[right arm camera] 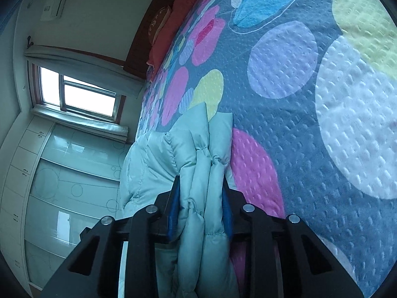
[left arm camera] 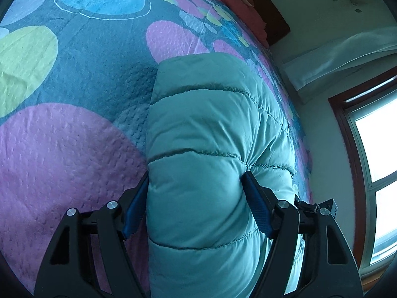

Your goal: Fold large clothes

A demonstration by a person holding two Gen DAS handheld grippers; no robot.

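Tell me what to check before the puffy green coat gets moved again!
1. Left gripper grips the puffy coat: ok, a thick bulge sits between its fingers.
2. Right gripper grips the coat: ok, several bunched layers are pinched between its fingers.
3. Coat is over the bedspread, not the floor: ok.
4. Bedspread beside the coat is bare for laying it down: ok on the parts in view.
5. Layers in the right gripper lie even: not ok, they look crumpled.
6. Sleeves tucked in: cannot tell, none visible.

smooth quilted jacket (left arm camera: 211, 129); dimpled cloth bedspread (left arm camera: 74, 149).
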